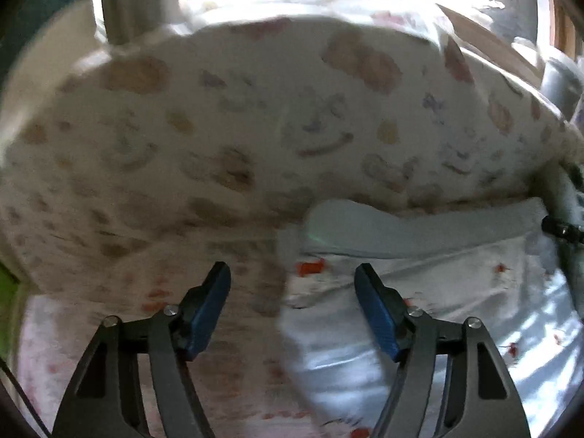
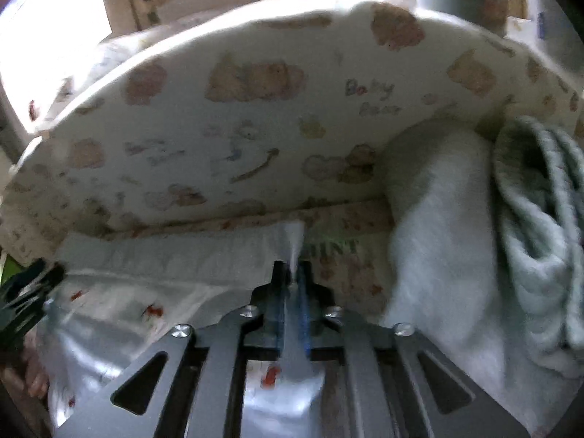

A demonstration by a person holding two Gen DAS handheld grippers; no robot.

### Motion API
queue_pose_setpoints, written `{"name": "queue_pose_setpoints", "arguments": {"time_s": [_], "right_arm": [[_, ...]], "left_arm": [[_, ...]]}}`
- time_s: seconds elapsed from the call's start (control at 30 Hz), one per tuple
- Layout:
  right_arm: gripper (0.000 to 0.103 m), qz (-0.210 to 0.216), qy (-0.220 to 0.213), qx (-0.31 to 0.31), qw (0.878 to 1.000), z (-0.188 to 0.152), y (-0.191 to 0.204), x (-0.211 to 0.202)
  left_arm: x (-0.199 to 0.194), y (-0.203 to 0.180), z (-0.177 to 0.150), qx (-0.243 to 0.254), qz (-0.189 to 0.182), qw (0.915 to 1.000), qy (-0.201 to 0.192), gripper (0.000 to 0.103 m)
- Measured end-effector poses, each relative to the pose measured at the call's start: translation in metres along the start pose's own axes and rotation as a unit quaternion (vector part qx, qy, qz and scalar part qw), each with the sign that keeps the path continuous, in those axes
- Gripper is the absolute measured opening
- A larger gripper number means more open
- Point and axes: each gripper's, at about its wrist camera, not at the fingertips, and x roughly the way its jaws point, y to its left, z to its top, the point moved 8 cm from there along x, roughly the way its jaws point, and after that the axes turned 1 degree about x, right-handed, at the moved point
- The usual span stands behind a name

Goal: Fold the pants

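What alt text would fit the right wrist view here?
The right gripper is shut on a fold of the white pants by their waistband, on a bear-print bed. A bear-print cushion stands behind, and pale towels are piled at right.

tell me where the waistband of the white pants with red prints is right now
The pale ribbed waistband runs along the foot of the cream bear-print cushion; in the right wrist view its right end is pinched in the right gripper, left of the folded pale green towel.
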Motion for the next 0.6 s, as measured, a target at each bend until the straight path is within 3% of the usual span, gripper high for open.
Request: {"name": "queue_pose_setpoints", "arguments": {"time_s": [0.03, 0.07, 0.2, 0.27, 0.47, 0.53, 0.6], "right_arm": [[0.019, 0.003, -0.004, -0.01, 1.0, -0.002, 0.002, -0.008], [0.021, 0.004, -0.006, -0.016, 1.0, -0.004, 0.003, -0.013], [0.021, 0.029, 0.001, -0.005, 1.0, -0.006, 0.006, -0.019], [0.021, 0.036, 0.004, 0.006, 0.999, -0.009, 0.005, -0.018], [0.021, 0.047, 0.014, 0.0, 0.999, -0.034, 0.009, -0.022], [0.021, 0.057, 0.019, 0.004, 0.998, -0.049, 0.01, -0.033], [0.021, 0.056, 0.008, -0.005, 0.998, -0.063, 0.008, -0.058]], "left_arm": [[0.004, 0.0, -0.001, -0.011, -0.009, 0.9999, 0.01, 0.047], [0.008, 0.0, -0.001, -0.02, -0.022, 0.9994, 0.017, 0.027], [0.004, -0.006, 0.01, 0.01, -0.041, 0.9991, -0.003, 0.005], [-0.002, -0.007, 0.017, 0.018, -0.038, 0.9989, -0.02, 0.005], [0.013, -0.015, 0.024, 0.033, -0.001, 0.9994, 0.005, 0.012], [0.017, -0.017, 0.023, 0.032, 0.014, 0.9993, 0.016, 0.028], [0.004, -0.018, 0.019, 0.025, 0.006, 0.9997, 0.005, 0.049]]}}
